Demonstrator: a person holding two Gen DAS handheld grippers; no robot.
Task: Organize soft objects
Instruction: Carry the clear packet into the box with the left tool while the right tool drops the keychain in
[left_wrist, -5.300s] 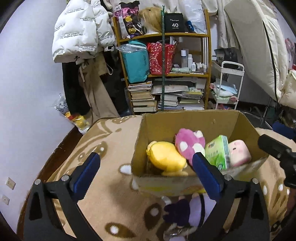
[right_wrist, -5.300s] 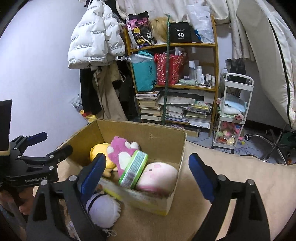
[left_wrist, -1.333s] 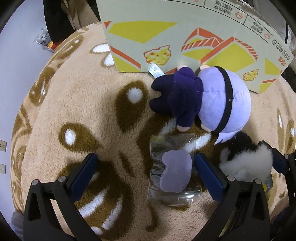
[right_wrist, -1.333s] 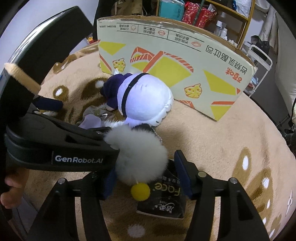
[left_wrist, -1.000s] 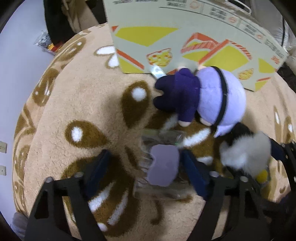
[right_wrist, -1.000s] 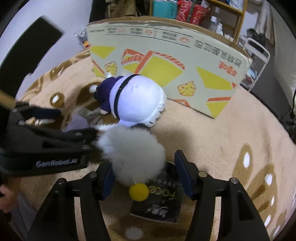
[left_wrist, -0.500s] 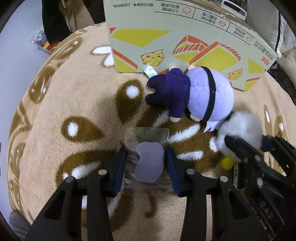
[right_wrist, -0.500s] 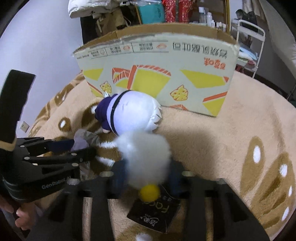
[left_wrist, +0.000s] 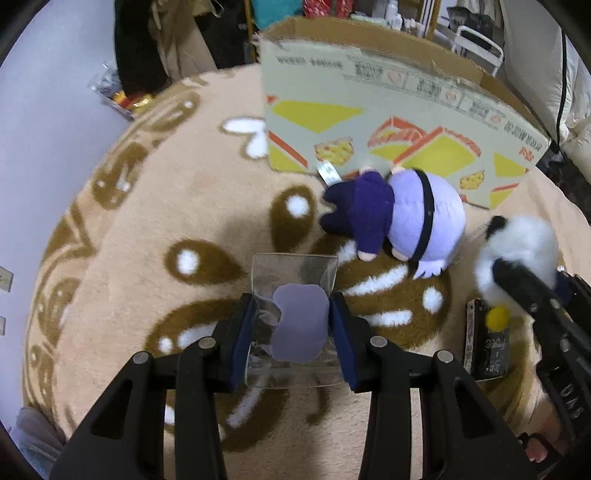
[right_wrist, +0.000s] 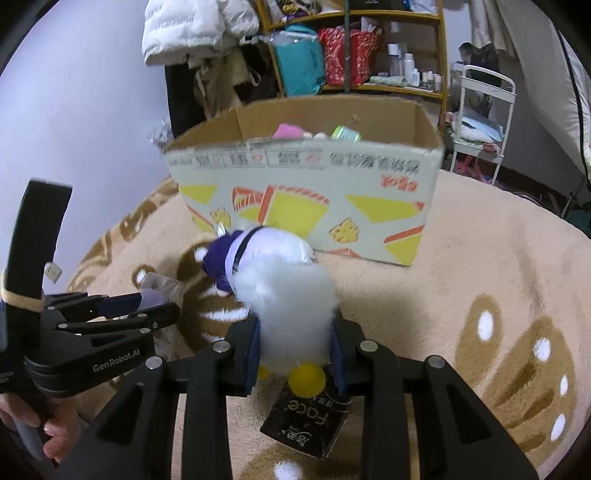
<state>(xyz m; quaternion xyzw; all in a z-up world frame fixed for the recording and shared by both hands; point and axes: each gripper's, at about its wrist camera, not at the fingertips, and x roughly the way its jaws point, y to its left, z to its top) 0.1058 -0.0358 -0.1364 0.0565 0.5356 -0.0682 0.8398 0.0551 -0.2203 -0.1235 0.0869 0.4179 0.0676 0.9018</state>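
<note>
My left gripper (left_wrist: 293, 325) is shut on a clear plastic pouch with a lilac soft piece inside (left_wrist: 299, 328), just above the rug. My right gripper (right_wrist: 297, 350) is shut on a white fluffy toy (right_wrist: 291, 306) with a yellow pompom (right_wrist: 306, 374) and a black tag (right_wrist: 304, 417); it also shows in the left wrist view (left_wrist: 517, 251). A purple and lilac plush doll (left_wrist: 399, 225) lies on the rug against the cardboard box (right_wrist: 306, 184), which holds several soft toys.
A beige and brown patterned rug (left_wrist: 147, 229) covers the surface. Behind the box stand a wooden shelf (right_wrist: 354, 48) with bags and bottles, hanging coats (right_wrist: 199, 29) and a white trolley (right_wrist: 480, 118).
Both grippers closed: the left on the plastic pouch, the right on the white fluffy toy. Both have lifted and tilted up, so the box top shows again in the right view.
</note>
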